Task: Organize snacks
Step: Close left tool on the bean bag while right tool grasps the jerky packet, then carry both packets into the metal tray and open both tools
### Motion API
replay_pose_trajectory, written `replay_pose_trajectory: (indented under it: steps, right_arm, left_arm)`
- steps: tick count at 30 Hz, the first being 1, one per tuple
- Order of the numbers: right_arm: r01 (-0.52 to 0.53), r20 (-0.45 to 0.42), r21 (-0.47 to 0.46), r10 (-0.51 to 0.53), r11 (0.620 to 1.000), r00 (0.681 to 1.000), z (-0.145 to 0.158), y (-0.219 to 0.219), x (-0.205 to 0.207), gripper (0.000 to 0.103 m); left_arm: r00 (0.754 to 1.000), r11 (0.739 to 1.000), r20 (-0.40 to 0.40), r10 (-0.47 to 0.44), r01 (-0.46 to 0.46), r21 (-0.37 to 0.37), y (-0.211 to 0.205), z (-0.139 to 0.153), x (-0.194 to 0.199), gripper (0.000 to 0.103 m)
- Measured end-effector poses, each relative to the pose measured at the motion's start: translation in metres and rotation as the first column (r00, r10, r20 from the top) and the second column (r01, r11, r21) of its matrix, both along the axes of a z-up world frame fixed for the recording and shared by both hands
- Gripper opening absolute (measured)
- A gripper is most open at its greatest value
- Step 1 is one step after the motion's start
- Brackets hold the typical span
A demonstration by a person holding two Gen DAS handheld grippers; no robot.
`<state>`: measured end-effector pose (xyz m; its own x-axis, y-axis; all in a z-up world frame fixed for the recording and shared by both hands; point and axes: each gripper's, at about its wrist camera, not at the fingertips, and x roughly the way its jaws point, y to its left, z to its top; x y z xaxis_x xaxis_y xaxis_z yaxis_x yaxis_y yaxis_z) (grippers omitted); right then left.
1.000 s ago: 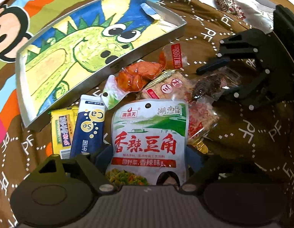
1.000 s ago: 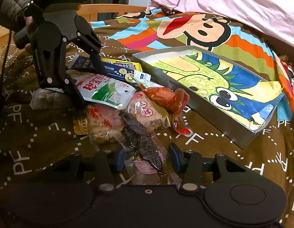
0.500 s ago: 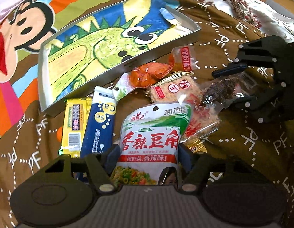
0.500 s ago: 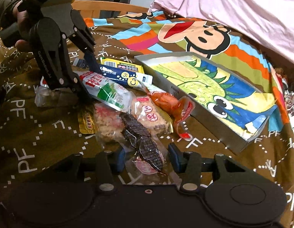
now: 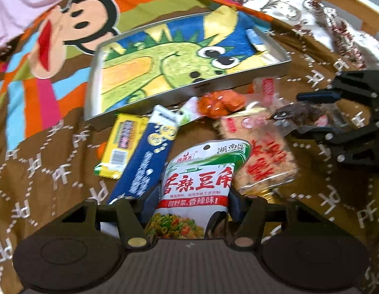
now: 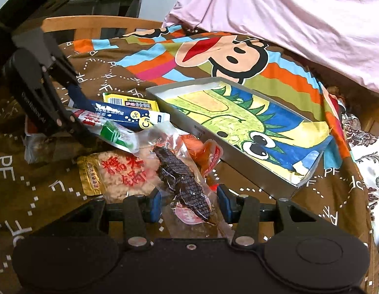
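Reading 香辣豆角 on green pouch [image 5: 204, 171]

Snack packs: 7 visible.
- 1 green-white pouch [image 5: 204, 174]
- 1 blue sachet [image 5: 150, 156]
- 1 yellow packet [image 5: 122, 147]
- 1 orange-red pack [image 5: 221, 103]
- 2 rice-cracker packs: one red-lettered [image 5: 265, 166], one smaller [image 5: 241, 125]
- 1 dark clear-wrapped pack [image 6: 184, 183]

1 tray [image 5: 189, 93], dinosaur print.
2 grippers: left gripper [image 5: 189, 203], right gripper [image 6: 189, 203].
1 cartoon-monkey blanket [image 6: 228, 54].
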<state>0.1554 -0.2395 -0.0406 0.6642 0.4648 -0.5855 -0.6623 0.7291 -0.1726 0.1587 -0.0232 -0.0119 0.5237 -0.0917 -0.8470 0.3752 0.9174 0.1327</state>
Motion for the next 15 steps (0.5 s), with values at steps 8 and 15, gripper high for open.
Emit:
replay_pose_trajectory:
  steps: [8, 15]
  right_arm:
    - [0.011, 0.053, -0.019, -0.01, 1.0, 0.999, 0.007, 0.011, -0.008, 0.048]
    - [0.018, 0.08, -0.028, -0.015, 0.999, 0.997, 0.008, 0.015, -0.014, 0.048]
  left_arm:
    - [0.995, 1.0, 0.098, 0.004, -0.005, 0.005, -0.005, 0.008, -0.026, 0.055]
    - [0.986, 1.0, 0.168, 0.003, -0.004, 0.003, -0.007, 0.011, -0.037, 0.051]
